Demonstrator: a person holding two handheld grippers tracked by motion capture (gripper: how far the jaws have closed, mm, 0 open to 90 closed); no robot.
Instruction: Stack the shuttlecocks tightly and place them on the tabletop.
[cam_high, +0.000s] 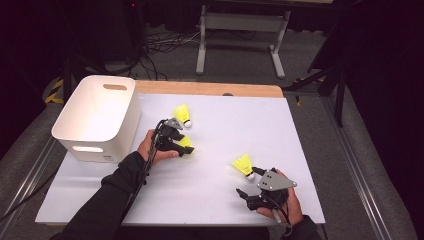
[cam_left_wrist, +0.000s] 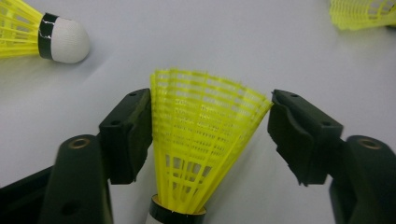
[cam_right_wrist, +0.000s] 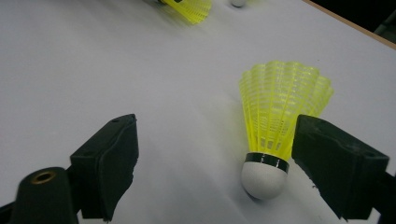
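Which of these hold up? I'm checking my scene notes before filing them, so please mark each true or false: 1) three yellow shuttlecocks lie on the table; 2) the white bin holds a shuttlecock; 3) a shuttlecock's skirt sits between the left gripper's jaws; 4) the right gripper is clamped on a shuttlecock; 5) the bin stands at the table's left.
1) True: one by the left gripper, one just beyond it, one near the right gripper.
2) False: the white bin looks empty inside.
3) True: the yellow skirt sits between the jaws of the left gripper.
4) False: the right gripper is open; its shuttlecock lies on the table beside one jaw.
5) True.
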